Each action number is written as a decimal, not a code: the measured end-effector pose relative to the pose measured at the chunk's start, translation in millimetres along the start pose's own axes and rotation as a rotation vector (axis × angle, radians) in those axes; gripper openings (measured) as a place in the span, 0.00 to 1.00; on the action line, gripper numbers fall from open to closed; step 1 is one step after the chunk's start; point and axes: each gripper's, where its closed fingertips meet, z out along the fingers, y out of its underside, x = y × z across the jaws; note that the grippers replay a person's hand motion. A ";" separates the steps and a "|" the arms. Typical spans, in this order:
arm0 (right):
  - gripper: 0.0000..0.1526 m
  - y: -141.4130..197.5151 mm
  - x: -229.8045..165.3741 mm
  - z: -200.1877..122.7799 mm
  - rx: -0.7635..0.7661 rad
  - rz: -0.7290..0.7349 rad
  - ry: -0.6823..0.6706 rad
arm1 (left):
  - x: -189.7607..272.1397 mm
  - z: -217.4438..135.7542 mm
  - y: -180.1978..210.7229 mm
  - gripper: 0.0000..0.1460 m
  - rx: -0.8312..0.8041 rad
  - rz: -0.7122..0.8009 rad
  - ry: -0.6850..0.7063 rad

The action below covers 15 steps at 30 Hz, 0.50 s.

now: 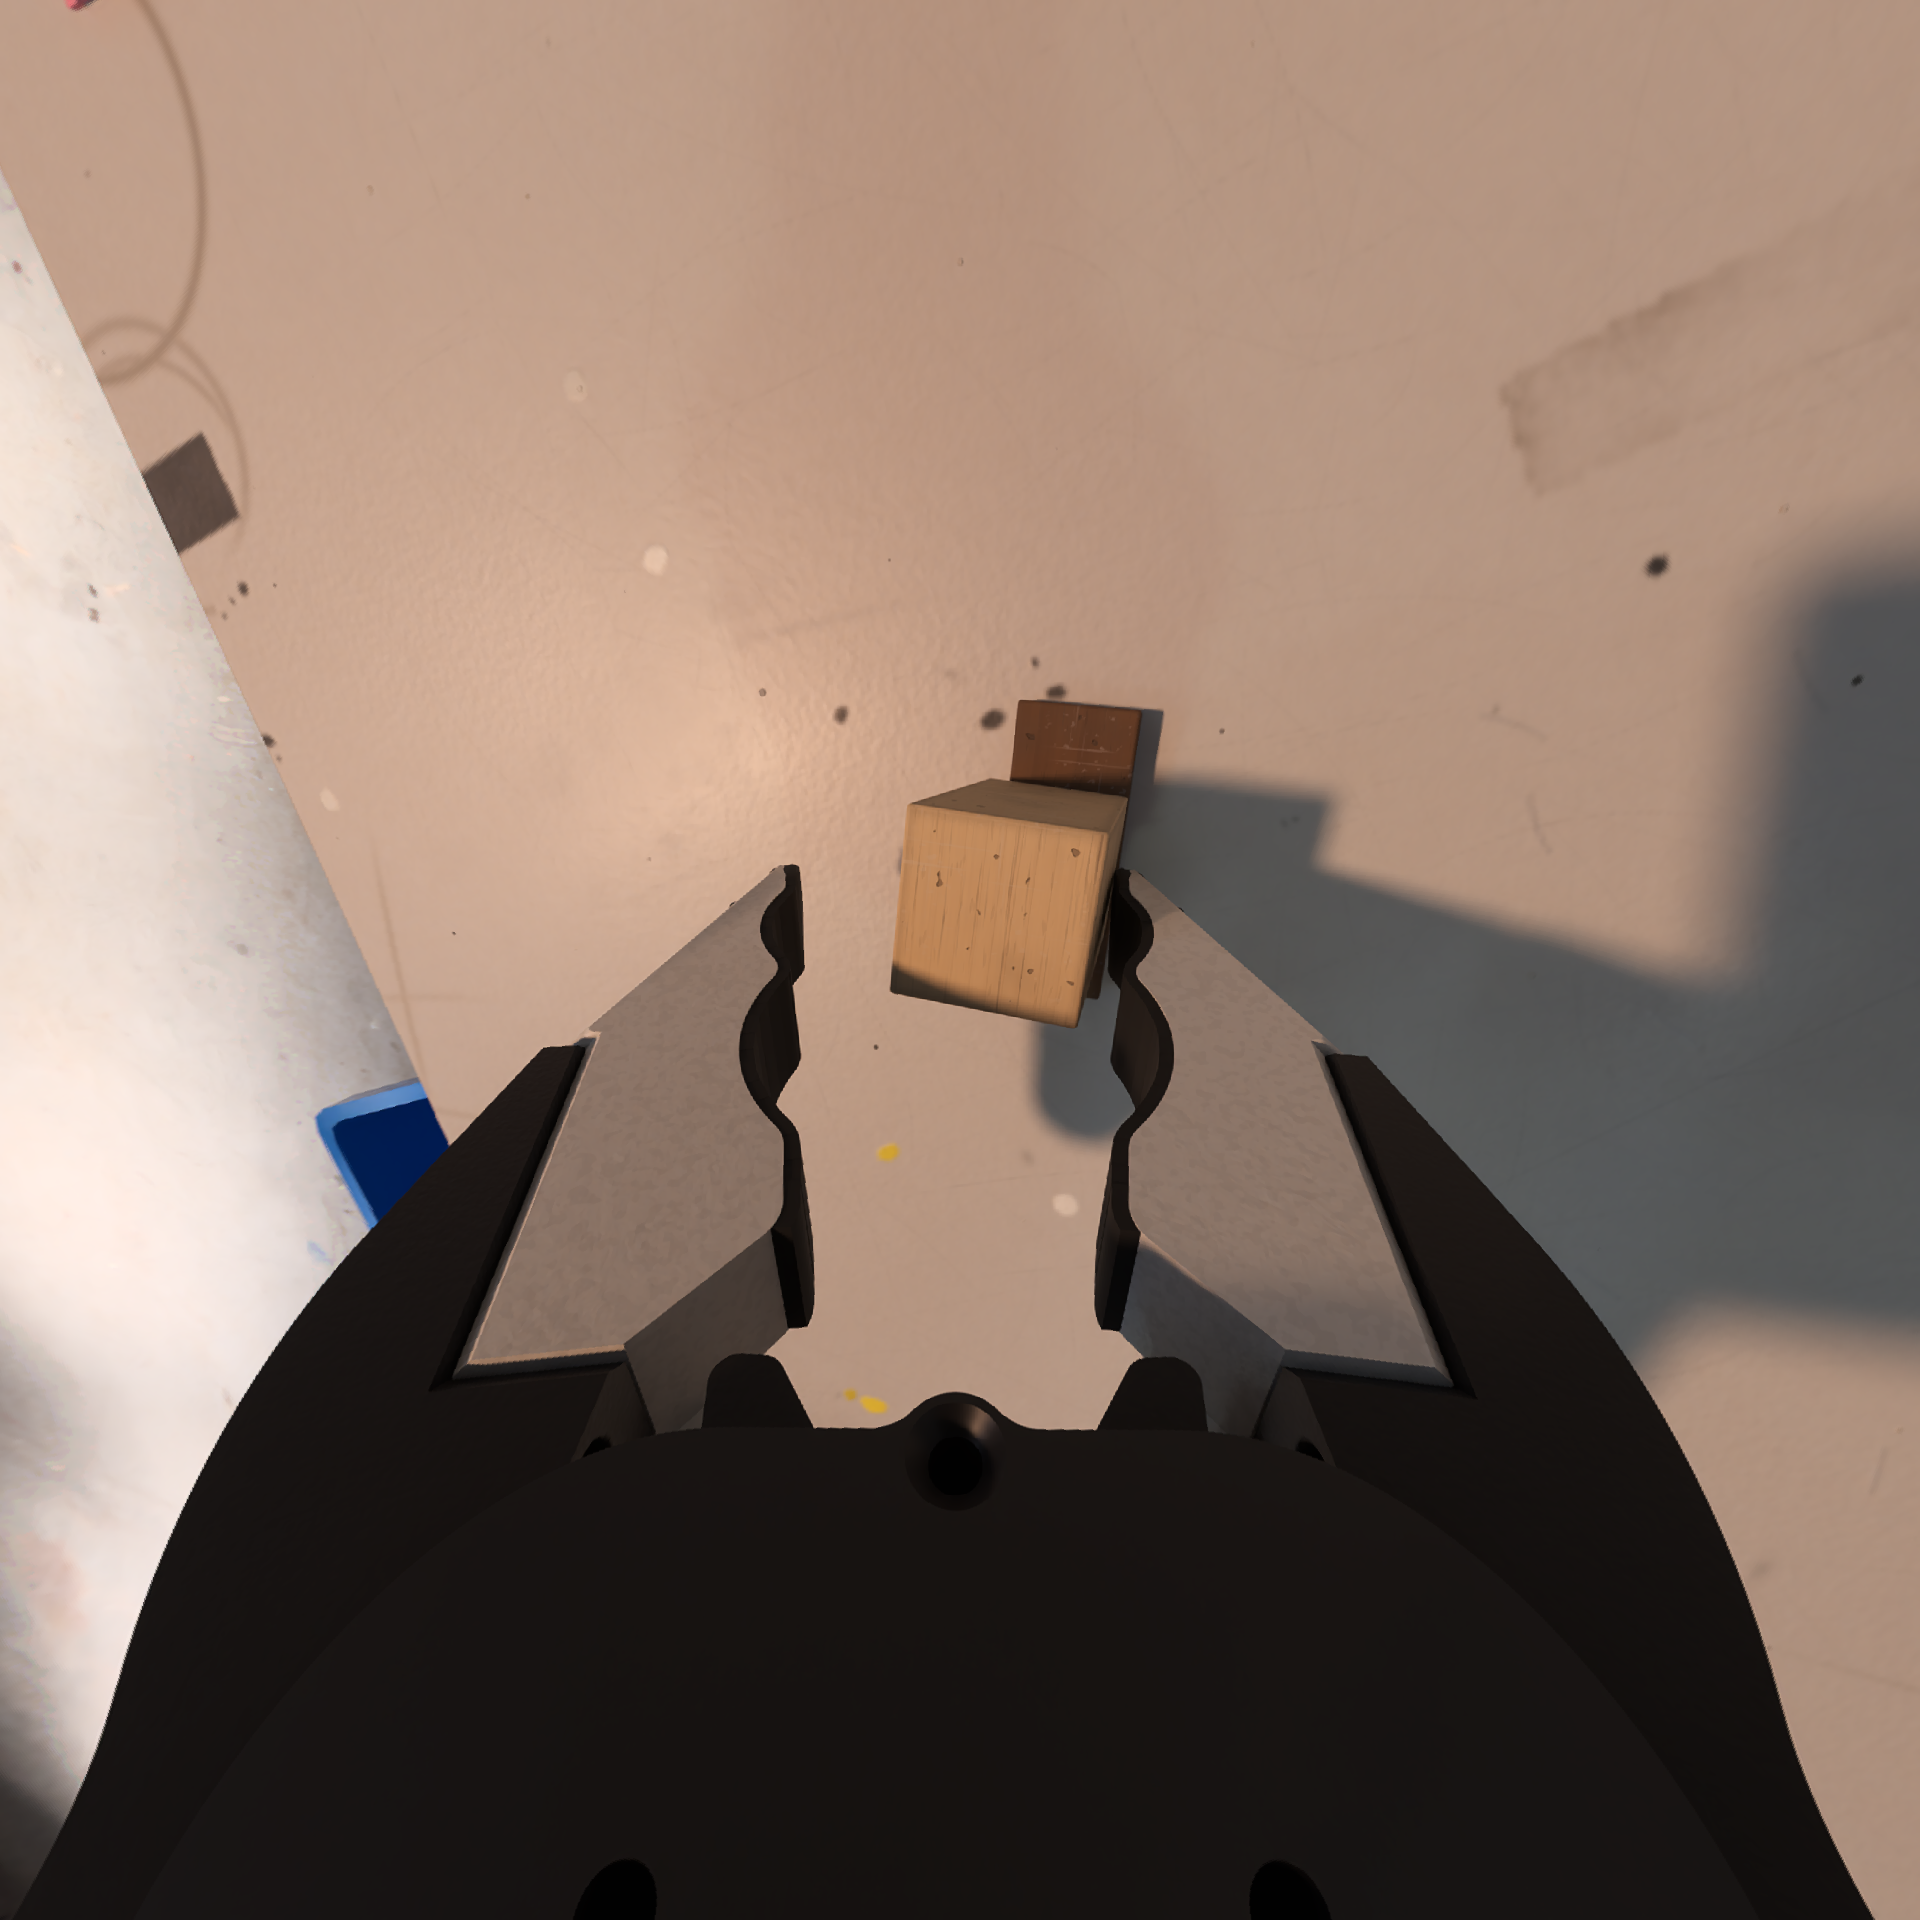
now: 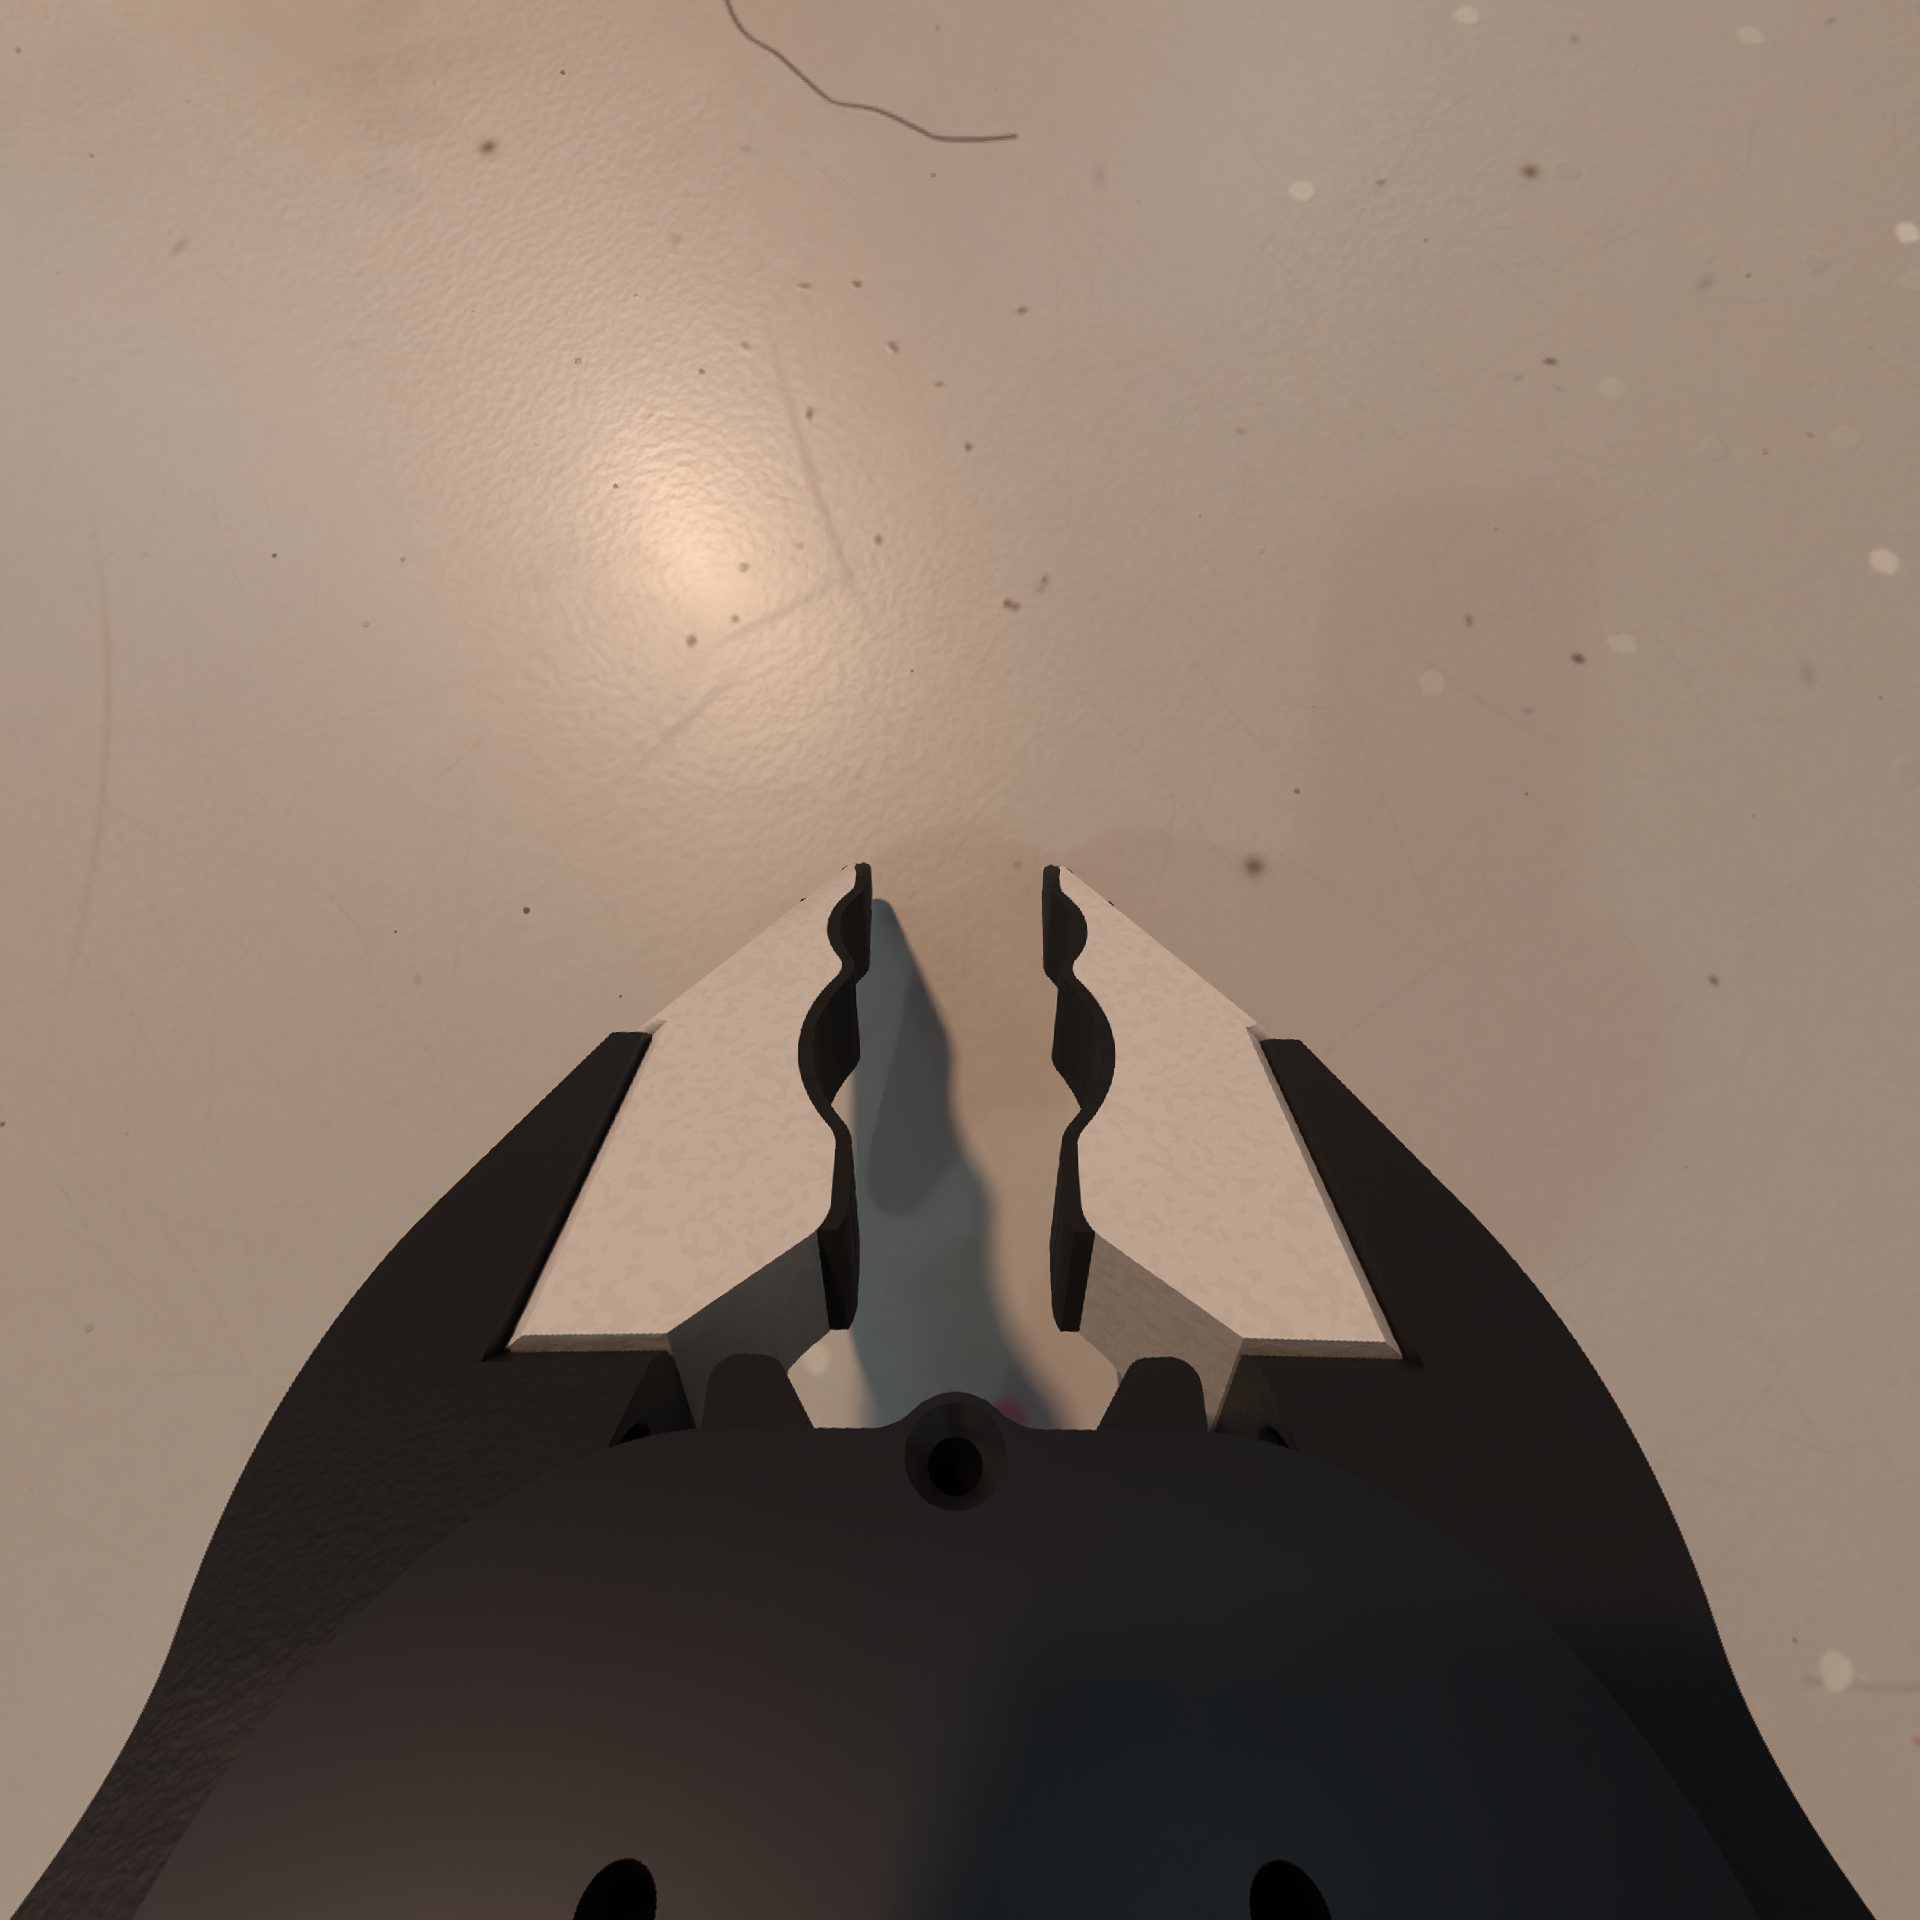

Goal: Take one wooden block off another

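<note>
In the left wrist view a light wooden block [image 1: 997, 914] sits over a dark brown wooden block [image 1: 1075, 743] and hides its near part. Both are on a beige table [image 1: 727, 416]. My left gripper [image 1: 956, 875] is open and points down at the light block. The block lies between the fingertips. The right fingertip [image 1: 1127, 914] is at the block's right side and the left fingertip [image 1: 784, 914] stands apart from it. My right gripper [image 2: 956, 868] is open and empty above the bare beige table [image 2: 727, 468]. No block shows in the right wrist view.
A pale grey strip [image 1: 125, 831] runs along the left side, with a blue object [image 1: 384, 1143] at its edge and a dark patch [image 1: 192, 504] near it. A thin wire [image 1: 197, 208] loops at the top left; another wire [image 2: 862, 104] lies far ahead of the right gripper.
</note>
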 end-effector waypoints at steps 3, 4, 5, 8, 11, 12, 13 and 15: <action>0.22 0.4 -0.7 -0.7 0.001 -0.010 0.003 | -1.1 -2.7 0.6 0.38 -0.027 0.064 -0.028; 0.22 0.5 -0.9 -0.9 0.002 -0.012 0.003 | -0.5 -6.0 -1.0 0.35 -0.020 0.086 -0.043; 0.22 0.7 -1.0 -1.0 0.002 -0.014 0.003 | 0.9 -10.1 -3.0 0.30 -0.006 0.095 -0.048; 0.22 0.8 -1.2 -1.3 0.003 -0.019 0.005 | 12.4 -19.1 -8.3 0.23 0.045 0.086 0.049; 0.22 0.7 -1.1 -1.4 0.004 -0.024 0.010 | 9.5 -25.3 -9.7 0.22 0.079 0.071 0.055; 0.22 0.6 -1.1 -1.4 0.004 -0.025 0.009 | 9.2 -29.1 -11.3 0.21 0.105 0.057 0.069; 0.22 0.7 -1.1 -1.4 0.004 -0.025 0.009 | 10.3 -35.0 -14.0 0.20 0.142 0.037 0.101; 0.22 0.6 -0.9 -1.4 0.004 -0.025 0.011 | 13.4 -53.3 -22.4 0.20 0.244 0.000 0.177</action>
